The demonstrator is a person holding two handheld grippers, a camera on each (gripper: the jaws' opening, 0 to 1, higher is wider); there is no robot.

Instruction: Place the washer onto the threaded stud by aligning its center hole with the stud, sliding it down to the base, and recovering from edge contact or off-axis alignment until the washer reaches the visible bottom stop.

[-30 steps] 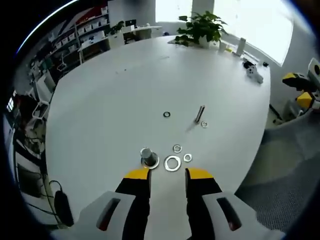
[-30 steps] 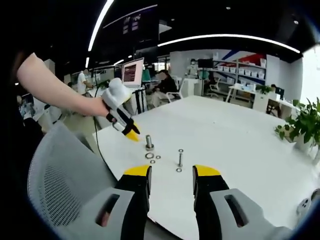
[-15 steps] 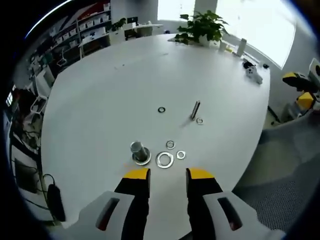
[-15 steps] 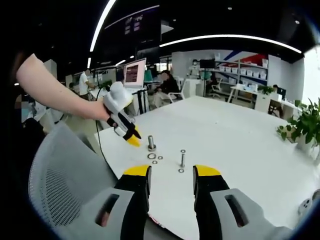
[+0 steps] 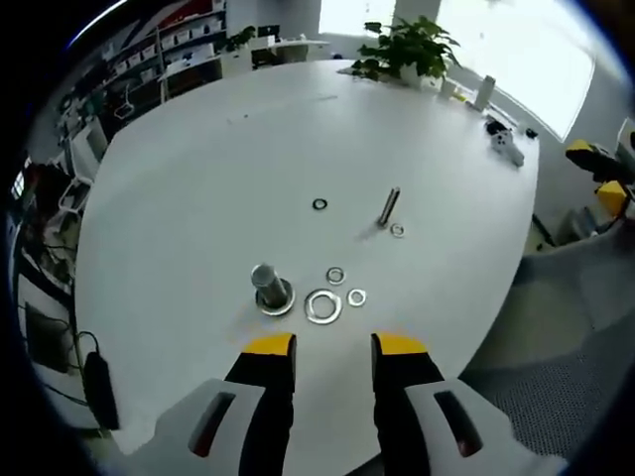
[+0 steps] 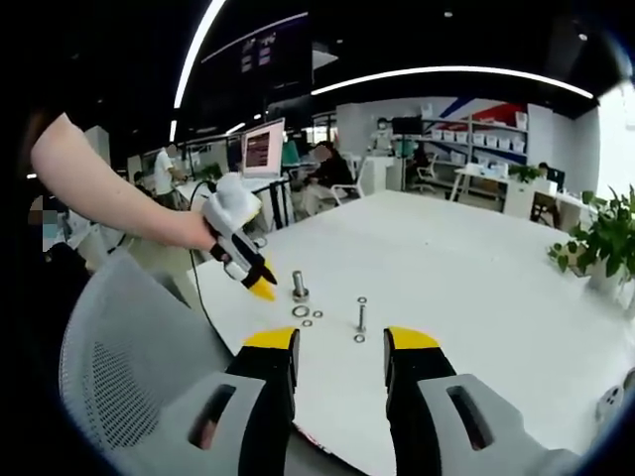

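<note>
An upright threaded stud (image 5: 266, 284) stands on its round base on the white table (image 5: 218, 169). Beside it lie a large washer (image 5: 322, 305) and two small washers (image 5: 335, 275) (image 5: 356, 297). My left gripper (image 5: 333, 344) hangs open just short of the large washer, with nothing between its jaws. In the right gripper view the stud (image 6: 298, 286) and large washer (image 6: 300, 311) lie far ahead, with the left gripper (image 6: 260, 286) near them. My right gripper (image 6: 340, 339) is open and empty, off the table's edge.
A loose bolt (image 5: 388, 206) lies mid-table with a small washer (image 5: 397, 230) by its end and a dark ring (image 5: 319, 204) to its left. A potted plant (image 5: 407, 50) and a white controller (image 5: 503, 140) sit at the far edge. A grey mesh chair (image 6: 119, 347) stands by the table.
The left gripper has drawn back a little from the stud and washers, which now sit higher in its view. The right gripper has stayed put.
</note>
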